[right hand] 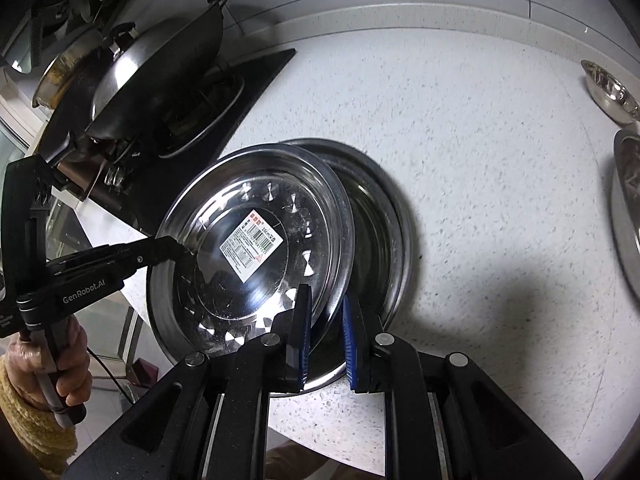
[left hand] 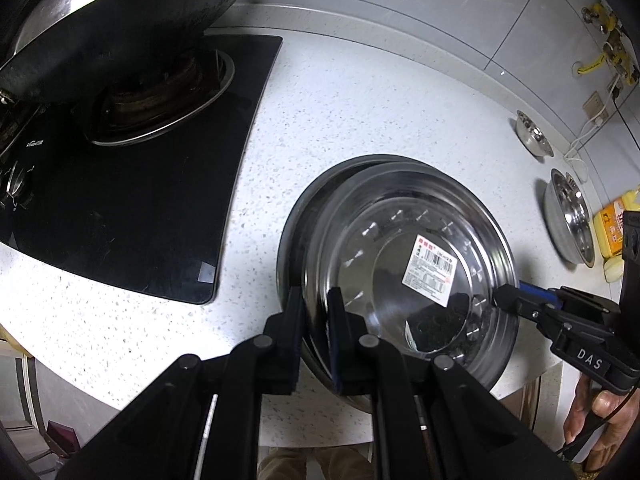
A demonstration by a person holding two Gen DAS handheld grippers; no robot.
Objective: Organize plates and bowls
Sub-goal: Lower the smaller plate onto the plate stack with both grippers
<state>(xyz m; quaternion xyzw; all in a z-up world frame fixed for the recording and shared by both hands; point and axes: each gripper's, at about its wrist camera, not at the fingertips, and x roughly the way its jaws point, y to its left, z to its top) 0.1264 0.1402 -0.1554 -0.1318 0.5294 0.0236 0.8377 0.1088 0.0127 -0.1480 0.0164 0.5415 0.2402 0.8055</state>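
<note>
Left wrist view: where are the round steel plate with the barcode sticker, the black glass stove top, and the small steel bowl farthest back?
round steel plate (left hand: 360, 264): left wrist view, inner slope.
black glass stove top (left hand: 132, 216): left wrist view, bare glass.
small steel bowl (left hand: 534, 134): left wrist view, inside.

A steel plate (left hand: 404, 268) with a barcode label (left hand: 430, 268) lay tilted, offset over a second plate (right hand: 384, 232). Two steel bowls (left hand: 570, 220), perhaps empty, stood well apart.
</note>
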